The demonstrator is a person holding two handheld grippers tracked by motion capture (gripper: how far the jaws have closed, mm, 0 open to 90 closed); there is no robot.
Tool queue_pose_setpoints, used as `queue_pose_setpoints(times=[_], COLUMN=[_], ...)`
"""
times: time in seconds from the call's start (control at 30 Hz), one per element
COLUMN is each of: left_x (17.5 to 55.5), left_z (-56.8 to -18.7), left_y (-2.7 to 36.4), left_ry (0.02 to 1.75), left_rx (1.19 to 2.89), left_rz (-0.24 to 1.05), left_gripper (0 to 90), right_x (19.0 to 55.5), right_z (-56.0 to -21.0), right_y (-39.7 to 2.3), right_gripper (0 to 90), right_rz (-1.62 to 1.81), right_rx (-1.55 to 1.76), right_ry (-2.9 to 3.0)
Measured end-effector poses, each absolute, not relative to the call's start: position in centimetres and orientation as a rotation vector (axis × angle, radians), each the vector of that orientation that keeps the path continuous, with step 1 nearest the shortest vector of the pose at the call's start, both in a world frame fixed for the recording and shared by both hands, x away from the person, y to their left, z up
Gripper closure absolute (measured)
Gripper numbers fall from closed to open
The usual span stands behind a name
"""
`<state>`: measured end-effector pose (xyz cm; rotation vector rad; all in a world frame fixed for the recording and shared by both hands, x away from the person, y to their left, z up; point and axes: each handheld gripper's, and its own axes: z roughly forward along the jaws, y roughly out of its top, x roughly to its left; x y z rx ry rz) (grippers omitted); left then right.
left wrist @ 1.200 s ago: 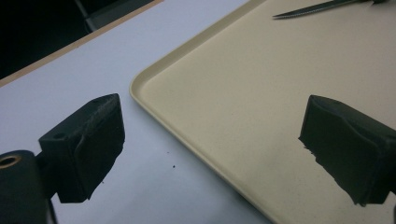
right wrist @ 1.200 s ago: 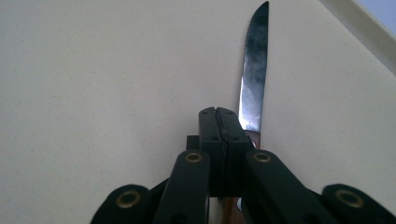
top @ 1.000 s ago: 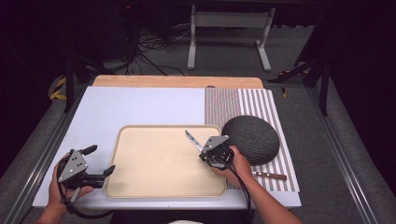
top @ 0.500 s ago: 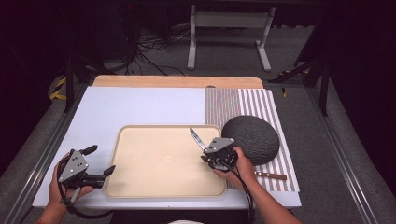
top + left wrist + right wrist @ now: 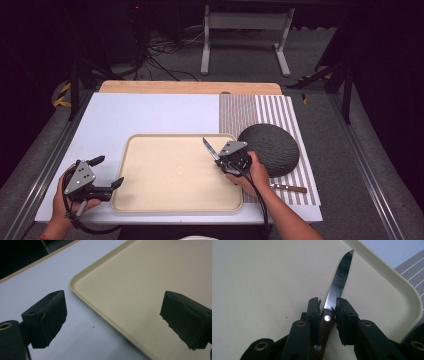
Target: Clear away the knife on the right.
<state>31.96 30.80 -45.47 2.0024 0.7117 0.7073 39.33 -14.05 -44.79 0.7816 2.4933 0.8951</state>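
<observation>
A steak knife [image 5: 338,280] with a brown wooden handle lies on the right part of the beige tray [image 5: 175,200], blade pointing away from the hand. My right gripper [image 5: 327,302] straddles the handle. Its jaws have just been opening, and a gap shows beside the right pad, so the handle sits loosely between them. In the high view the right gripper [image 5: 221,161] is over the tray's right side, with the knife blade [image 5: 210,148] sticking out up-left. My left gripper [image 5: 108,171] stands wide open at the tray's left edge with nothing between its fingers; it is also seen from its own camera [image 5: 112,322].
A dark round plate [image 5: 270,149] sits on a striped mat [image 5: 280,110] right of the tray. A second wooden-handled utensil [image 5: 287,188] lies on the mat near the front edge. The white tabletop [image 5: 150,112] lies behind the tray, with a wooden board [image 5: 190,87] at the far edge.
The right gripper and the knife have shifted slightly to the right over the tray. The left gripper has stayed in place.
</observation>
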Motion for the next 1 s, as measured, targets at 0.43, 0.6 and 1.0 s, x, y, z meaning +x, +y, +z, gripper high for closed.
queue_pose_setpoints(times=[0.43, 0.6, 1.0], left_x=[32.0, 31.9, 32.1], left_z=[-45.4, -45.2, -45.3], left_y=[30.8, 30.9, 30.9], left_ry=[0.703, 0.713, 0.718], left_rx=[2.005, 1.988, 1.989], left_rz=[0.711, 0.711, 0.706], left_gripper=[7.6, 7.6, 7.7], right_x=[36.6, 36.4, 36.2], right_z=[-44.5, -44.2, -44.7], right_y=[-14.3, -14.5, -13.4], right_gripper=[72.5, 66.4, 89.9], right_rz=[0.864, 0.866, 0.892], right_rx=[0.839, 0.792, 0.623], right_ry=[2.536, 2.558, 2.565])
